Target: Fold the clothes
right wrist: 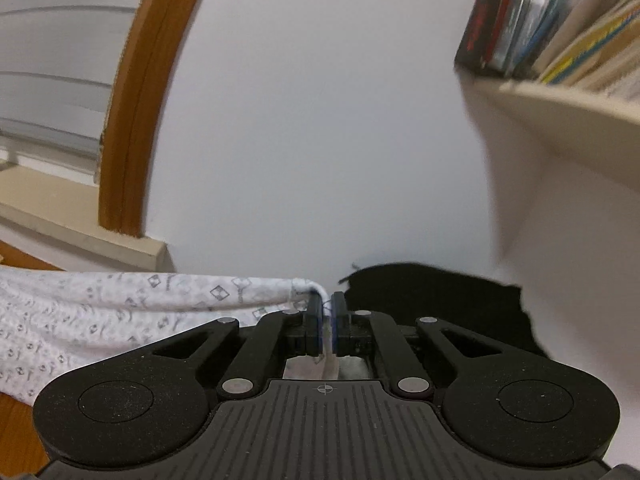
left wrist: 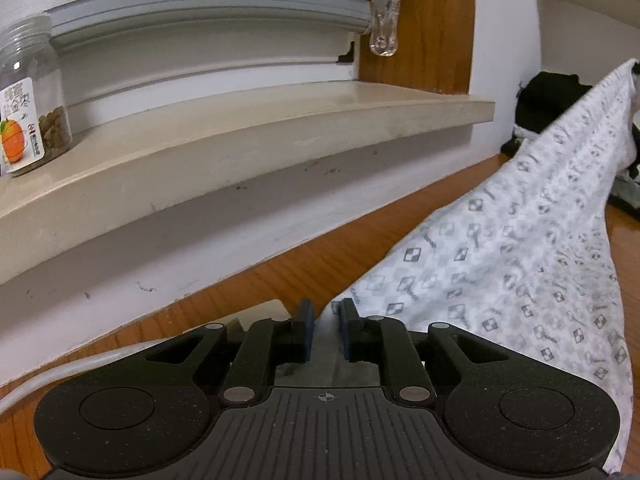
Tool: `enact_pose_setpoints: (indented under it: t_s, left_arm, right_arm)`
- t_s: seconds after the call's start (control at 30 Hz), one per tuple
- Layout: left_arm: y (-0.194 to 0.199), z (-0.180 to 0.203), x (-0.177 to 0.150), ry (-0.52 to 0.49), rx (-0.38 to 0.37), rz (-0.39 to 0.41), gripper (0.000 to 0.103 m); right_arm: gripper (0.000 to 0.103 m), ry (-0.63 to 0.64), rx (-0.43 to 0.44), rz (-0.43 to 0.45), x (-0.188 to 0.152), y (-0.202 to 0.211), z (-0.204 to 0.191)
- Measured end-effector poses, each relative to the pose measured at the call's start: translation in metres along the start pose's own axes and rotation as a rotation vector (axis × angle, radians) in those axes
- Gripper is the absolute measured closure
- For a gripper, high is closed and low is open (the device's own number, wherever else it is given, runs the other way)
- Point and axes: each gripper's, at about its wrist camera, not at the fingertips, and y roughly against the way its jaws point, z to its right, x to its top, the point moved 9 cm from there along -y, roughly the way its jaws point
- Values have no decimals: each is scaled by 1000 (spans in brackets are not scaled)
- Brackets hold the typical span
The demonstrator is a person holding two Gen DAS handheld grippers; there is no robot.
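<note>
The white patterned garment (left wrist: 520, 248) is held stretched above the wooden table (left wrist: 304, 272), one corner pinched in the right gripper (right wrist: 326, 308) and another between the narrowly parted left gripper (left wrist: 325, 316) jaws (grip uncertain), so no fold is judged made yet.

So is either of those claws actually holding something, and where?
Right gripper pinches the patterned cloth by a bunched edge. Left gripper looks slightly open around another edge; grip unclear.

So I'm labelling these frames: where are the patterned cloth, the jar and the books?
cloth (left wrist: 520, 240), left wrist view, on its printed middle stretch
jar (left wrist: 30, 96), left wrist view, on its label
books (right wrist: 560, 20), right wrist view, on the spines
</note>
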Motion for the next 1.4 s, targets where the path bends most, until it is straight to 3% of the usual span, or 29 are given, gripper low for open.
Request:
enact_pose_setpoints:
  t_s: [0.2,0.3,0.37,0.47,0.83,1.1,1.33,1.37,1.4]
  left_arm:
    - [-1,-1,0,2,-1,-7,84]
    - [-2,0,0,-3,3,-13,84]
    - [-3,-1,1,-2,4,-17,84]
    - [-4,-2,0,5,2,-19,81]
    - [-4,-1,0,-5,11,-21,78]
    - [-4,0,0,-7,11,-21,78]
    - [-3,0,0,-6,9,-22,78]
    - [-3,0,0,-6,9,-21,78]
    - [-3,1,0,-5,9,-19,78]
  right_arm:
    - [98,11,-64,-23,16,4,22]
    - [96,-32,-111,-83,4,-66,19]
    - [86,-59,-143,-119,-5,-110,16]
    - [74,-100,-150,-133,-20,-133,11]
    - [73,-318,5,-234,-112,-103,0]
    - [73,-509,104,-257,-139,-99,-4]
    - [73,-584,52,-252,-142,-120,6]
    - [78,-574,46,-227,-139,-116,7]
    - [101,-564,40,-203,-135,-112,7]
